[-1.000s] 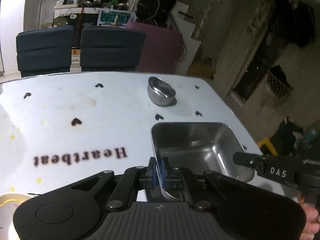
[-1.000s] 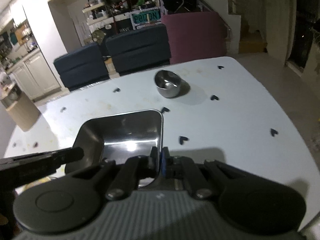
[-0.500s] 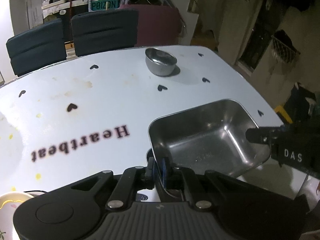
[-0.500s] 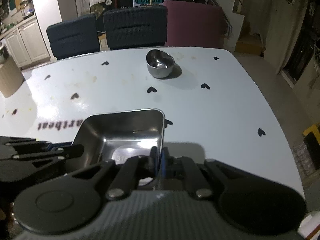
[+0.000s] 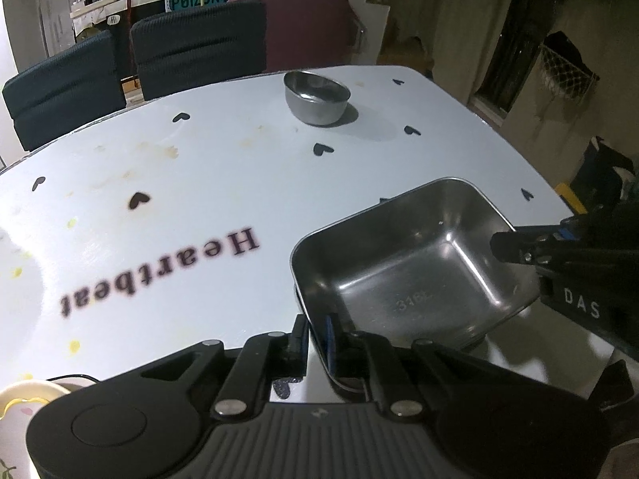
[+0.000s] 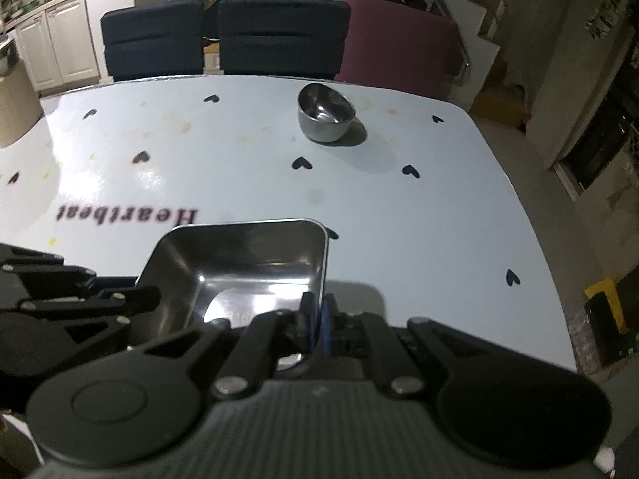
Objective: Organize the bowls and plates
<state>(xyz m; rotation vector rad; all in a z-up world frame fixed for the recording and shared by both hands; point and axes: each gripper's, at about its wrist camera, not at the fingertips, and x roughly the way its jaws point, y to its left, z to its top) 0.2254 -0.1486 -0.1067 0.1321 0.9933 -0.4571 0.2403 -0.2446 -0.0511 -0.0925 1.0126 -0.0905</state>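
Note:
A square steel tray (image 5: pixel 399 263) sits low over the white table (image 5: pixel 207 167), near its front right corner; whether it touches the table I cannot tell. My left gripper (image 5: pixel 313 339) grips the tray's near left rim, and its jaws are easing open with the rim still between them. My right gripper (image 6: pixel 317 319) is shut on the tray's (image 6: pixel 239 255) right wall, and it shows in the left wrist view as black fingers (image 5: pixel 515 245) at the tray's right edge. A small round steel bowl (image 5: pixel 315 97) stands upright far back on the table, apart from both grippers.
A cream dish with a scalloped rim (image 5: pixel 16 411) lies at the table's near left corner. Two dark chairs (image 6: pixel 223 36) and a maroon one (image 6: pixel 395 48) stand behind the far edge. The table's right edge (image 6: pixel 535 239) drops to the floor.
Both grippers have sunk toward the table with the tray and rolled. The tray's far edge now lies closer to the tabletop. The left jaws stand slightly wider.

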